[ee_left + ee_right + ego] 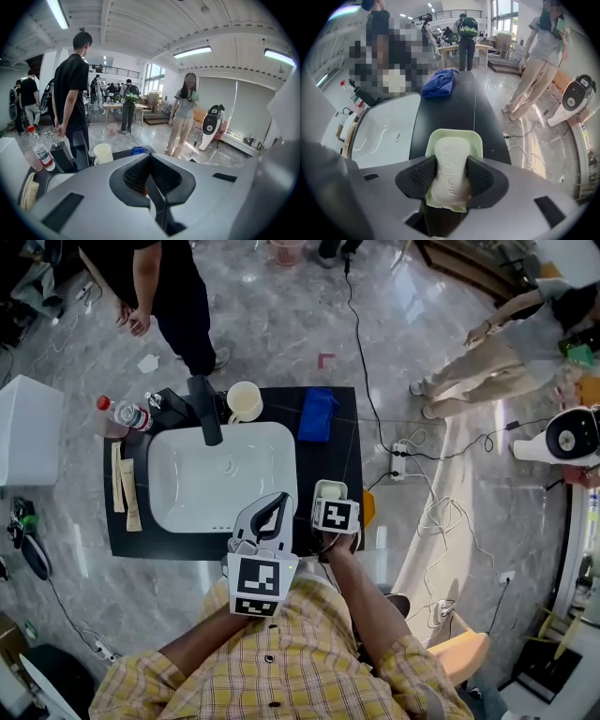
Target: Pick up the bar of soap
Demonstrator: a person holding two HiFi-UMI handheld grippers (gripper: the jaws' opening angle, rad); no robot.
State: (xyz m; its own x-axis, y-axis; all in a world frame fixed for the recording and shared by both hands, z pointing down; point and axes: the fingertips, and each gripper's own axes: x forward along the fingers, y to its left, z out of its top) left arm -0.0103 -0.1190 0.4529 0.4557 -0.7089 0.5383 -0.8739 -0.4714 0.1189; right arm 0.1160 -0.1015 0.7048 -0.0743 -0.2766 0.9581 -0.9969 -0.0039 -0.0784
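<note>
R gripper (451, 177) straddled bar of soap (452, 154), pads touching both flanks; soap sat in dish (476, 139) beneath. L gripper (149, 176) closed, empty. Step: grasp. Next likely needs firmer squeeze, straight lift.

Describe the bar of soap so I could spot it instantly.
On the black counter, right of the white sink, sits a pale green dish. The bar of soap lies in it, between the right gripper's fingers: the only creamy oblong with embossed lettering.

The left hand-held gripper (150, 161) appears closed, a cream mug (102, 153) beyond.
</note>
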